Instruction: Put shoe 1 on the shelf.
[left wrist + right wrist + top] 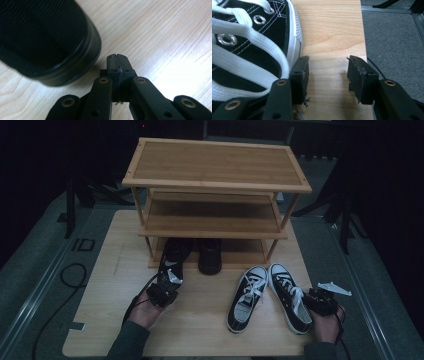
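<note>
my left gripper (117, 58) is pinched shut on nothing, just beside the black shoe (45, 37); my right gripper (328, 75) gapes empty by the laced sneaker (249, 42).

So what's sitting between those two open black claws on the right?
Nothing but bare table between the right gripper jaws, as its own view shows; the laced sneaker lies outside them.

1. Standing at the table's (210, 320) far end: a shoe rack (215, 170).
2. Lying partly under its lowest shelf: two shoes (172, 257), side by side.
3. Lying right of them, nearer: two sneakers (247, 297), side by side.
</note>
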Demonstrator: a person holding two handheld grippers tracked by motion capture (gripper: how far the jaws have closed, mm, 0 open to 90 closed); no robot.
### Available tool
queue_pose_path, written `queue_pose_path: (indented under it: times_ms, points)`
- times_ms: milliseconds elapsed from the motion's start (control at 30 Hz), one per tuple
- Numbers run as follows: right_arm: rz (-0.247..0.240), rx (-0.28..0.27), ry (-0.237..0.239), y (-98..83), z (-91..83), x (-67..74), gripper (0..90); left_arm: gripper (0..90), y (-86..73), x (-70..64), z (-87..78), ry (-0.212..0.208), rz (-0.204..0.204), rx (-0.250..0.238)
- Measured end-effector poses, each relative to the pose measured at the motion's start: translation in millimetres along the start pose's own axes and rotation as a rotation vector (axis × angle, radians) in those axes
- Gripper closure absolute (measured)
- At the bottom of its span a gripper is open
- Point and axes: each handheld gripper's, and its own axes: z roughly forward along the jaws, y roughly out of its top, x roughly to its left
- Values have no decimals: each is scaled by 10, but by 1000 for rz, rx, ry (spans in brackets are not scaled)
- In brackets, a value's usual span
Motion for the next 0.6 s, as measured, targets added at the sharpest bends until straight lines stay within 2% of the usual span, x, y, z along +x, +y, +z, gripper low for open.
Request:
queue_pose_path:
  times_ms: [133, 600]
  points:
    - [0, 0, 0, 0, 0, 0, 513, 900, -39, 25, -13, 1, -2, 5]
    - [0, 0, 0, 0, 0, 0, 513, 900, -254, 199, -41, 32, -69, 16]
